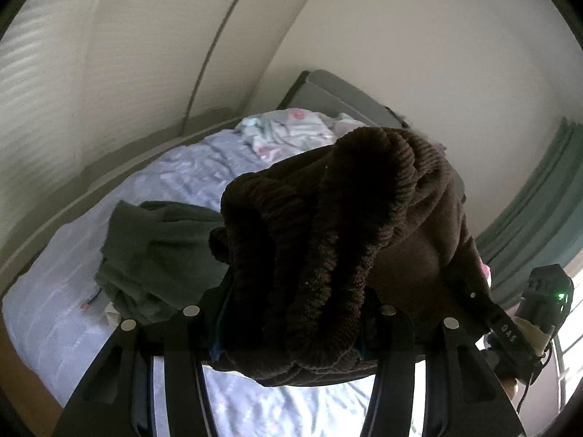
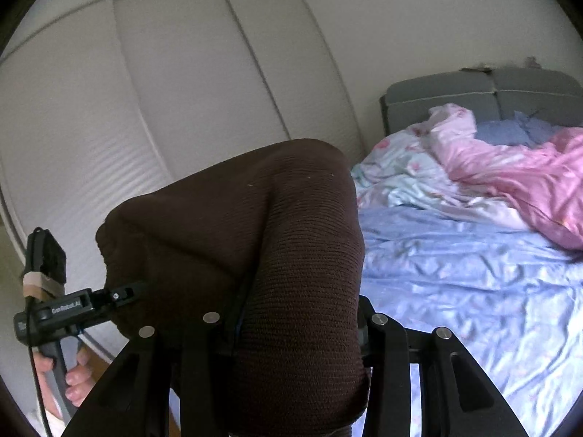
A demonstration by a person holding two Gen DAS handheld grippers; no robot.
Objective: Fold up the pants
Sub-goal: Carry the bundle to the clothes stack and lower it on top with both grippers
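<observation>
The dark brown ribbed pants (image 1: 328, 240) hang bunched in the air above the bed. My left gripper (image 1: 291, 324) is shut on a thick bundle of the brown fabric that fills its jaws. My right gripper (image 2: 295, 331) is shut on another part of the same pants (image 2: 255, 240), which drape over its fingers and hide the tips. The left gripper also shows in the right wrist view (image 2: 120, 295), clamped on the pants' left edge. The right gripper body shows at the right of the left wrist view (image 1: 539, 309).
A bed with a light blue sheet (image 2: 455, 276) lies below. A dark green garment (image 1: 156, 251) lies crumpled on it. A pink and floral duvet (image 2: 510, 171) is heaped by the grey headboard (image 2: 473, 94). White wardrobe doors (image 2: 182, 91) stand at the left.
</observation>
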